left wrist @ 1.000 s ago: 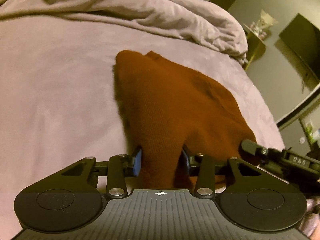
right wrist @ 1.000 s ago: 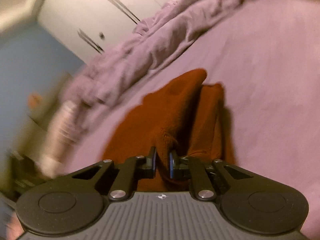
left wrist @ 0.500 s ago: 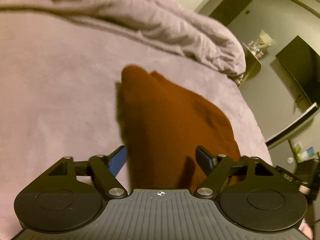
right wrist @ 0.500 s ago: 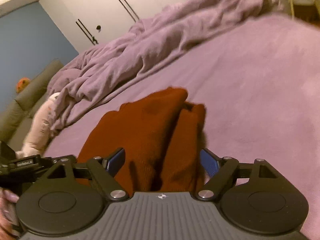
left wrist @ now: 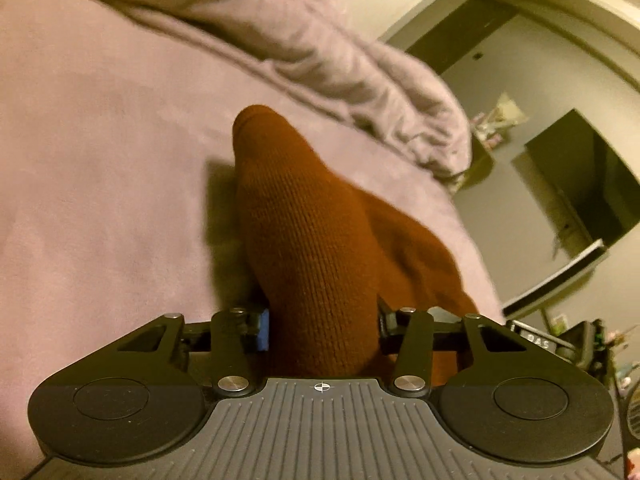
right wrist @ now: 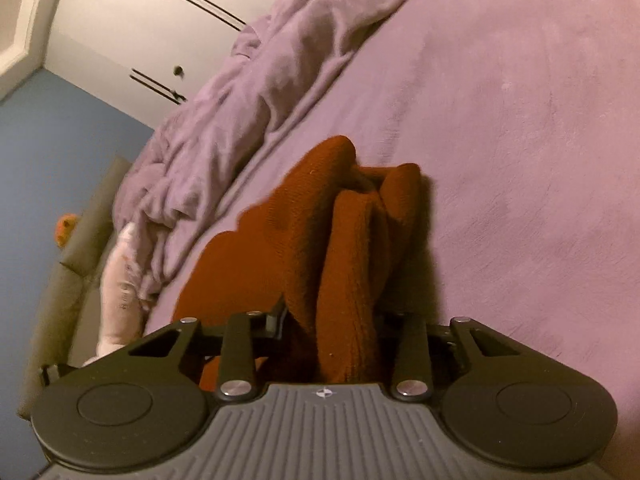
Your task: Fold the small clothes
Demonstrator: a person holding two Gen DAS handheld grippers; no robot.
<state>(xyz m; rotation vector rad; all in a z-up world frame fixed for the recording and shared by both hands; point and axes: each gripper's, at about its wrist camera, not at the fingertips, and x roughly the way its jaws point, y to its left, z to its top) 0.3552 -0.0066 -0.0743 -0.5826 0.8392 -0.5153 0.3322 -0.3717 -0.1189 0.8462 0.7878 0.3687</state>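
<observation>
rust knit garment (left wrist: 316, 248) bunched, pinched by left gripper (left wrist: 322, 320) and right gripper (right wrist: 332, 320); bedsheet (right wrist: 520, 140) bare around.

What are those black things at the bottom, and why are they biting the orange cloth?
They are two grabbing tools that a person holds, one in each hand. Each has a small camera looking forward along its two fingers, so each picture shows one tool from behind. One picture is from the left gripper, the other from the right gripper. Both are closed on the same rust-orange knit garment, which is small and bunched up. Its far end rests on a purple bed. A rumpled blanket lies further back. The person is folding the garment, so the tools pinch it like fingers would.
</observation>
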